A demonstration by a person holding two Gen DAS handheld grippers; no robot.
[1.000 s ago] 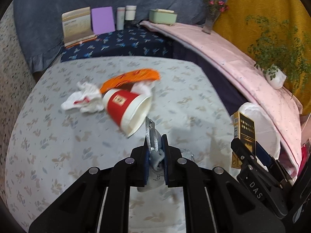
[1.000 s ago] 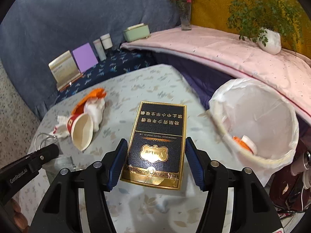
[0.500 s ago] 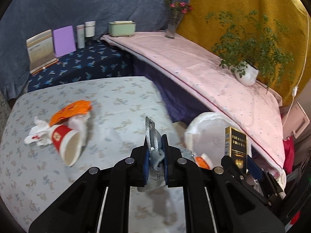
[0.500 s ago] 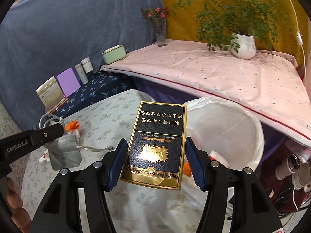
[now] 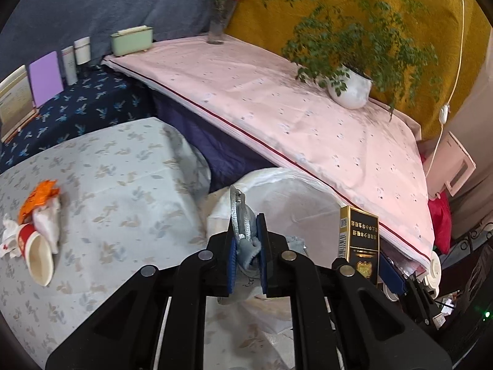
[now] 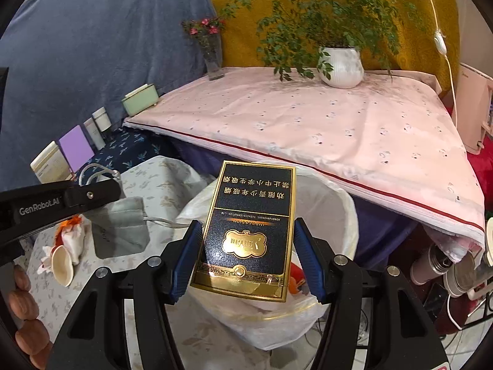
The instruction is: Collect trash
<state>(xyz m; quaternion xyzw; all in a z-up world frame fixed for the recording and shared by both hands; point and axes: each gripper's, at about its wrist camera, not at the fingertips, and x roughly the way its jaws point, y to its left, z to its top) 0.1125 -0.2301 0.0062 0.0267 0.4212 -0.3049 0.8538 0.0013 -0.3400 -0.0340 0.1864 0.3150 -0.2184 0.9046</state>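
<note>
The grey drawstring pouch (image 5: pixel 246 240) sat pinched between the nearly closed jaws of the left gripper (image 5: pixel 246 259), its silver cord loop (image 5: pixel 237 212) sticking up above the pads; in the right wrist view the pouch (image 6: pixel 123 228) hung below that gripper's finger, above the table edge beside the bin. The black and gold cigarette box (image 6: pixel 246 231) was clamped by its long sides in the right gripper (image 6: pixel 246 256), whose jaws stood about half open on it, directly above the bin's mouth. The white-lined trash bin (image 6: pixel 339 215) stood just off the corner of the floral-clothed table (image 5: pixel 123 185), with something orange and white (image 6: pixel 295 277) lying inside it. Back on the table lay a tipped red paper cup (image 5: pixel 34 249), crumpled white tissue (image 5: pixel 46 222) and an orange wrapper (image 5: pixel 37 200), close together and well apart from both grippers
</note>
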